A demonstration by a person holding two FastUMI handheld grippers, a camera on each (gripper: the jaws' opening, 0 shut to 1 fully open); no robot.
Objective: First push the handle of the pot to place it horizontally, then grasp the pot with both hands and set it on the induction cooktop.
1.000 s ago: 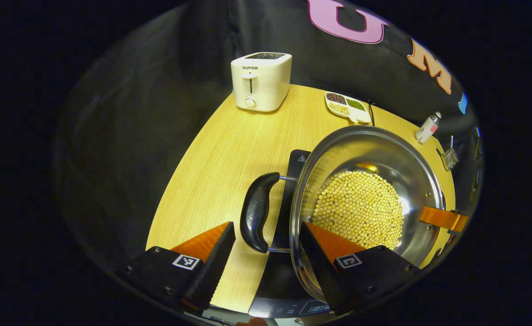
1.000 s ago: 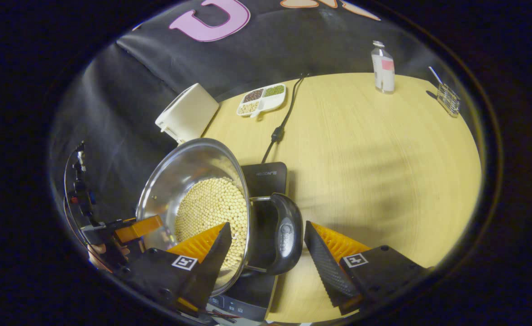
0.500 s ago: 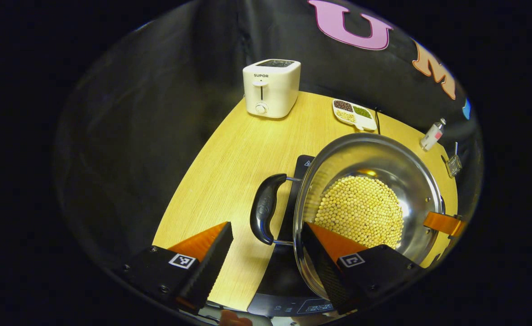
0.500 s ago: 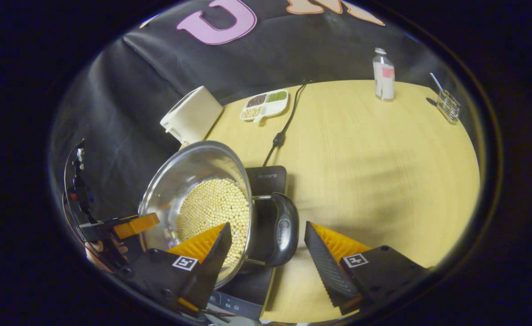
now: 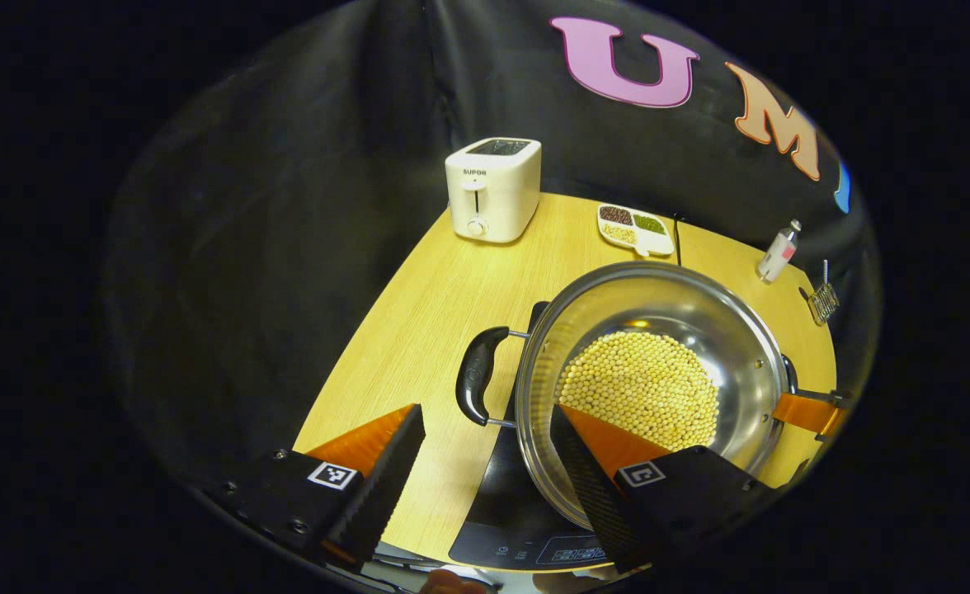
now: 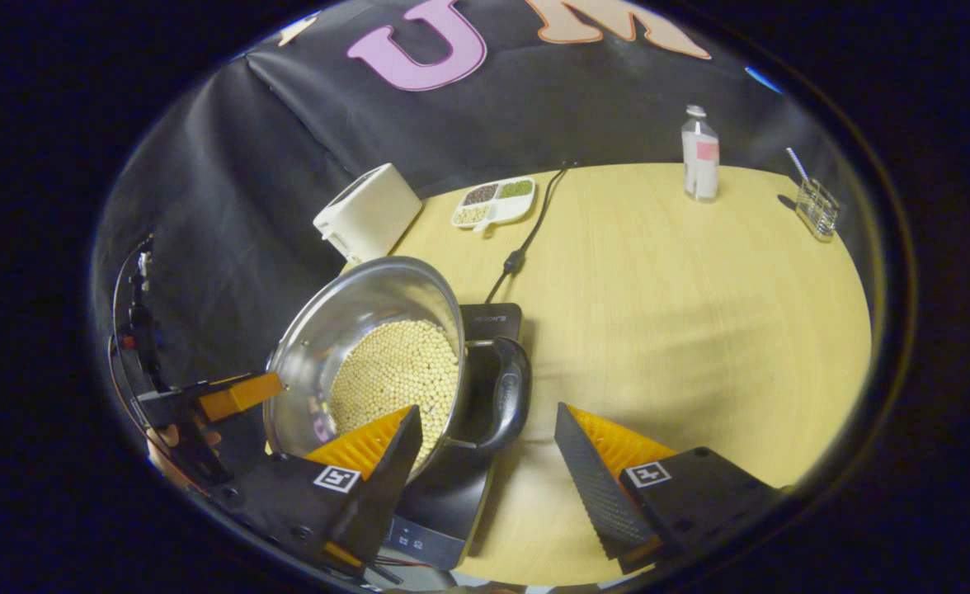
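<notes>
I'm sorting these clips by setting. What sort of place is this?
Likely a mock kitchen counter staged in a booth: a toaster, a pot of beans on an induction cooktop, and a divided dish of grains sit on a wooden table backed by black cloth.

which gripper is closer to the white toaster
Left, as a judgement. The toaster stands upright straight ahead of the left gripper beyond bare table; from the right gripper it lies far off past the pot.

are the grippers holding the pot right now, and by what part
Nothing is held: both the left gripper and right gripper are open, off the pot handles.
</notes>
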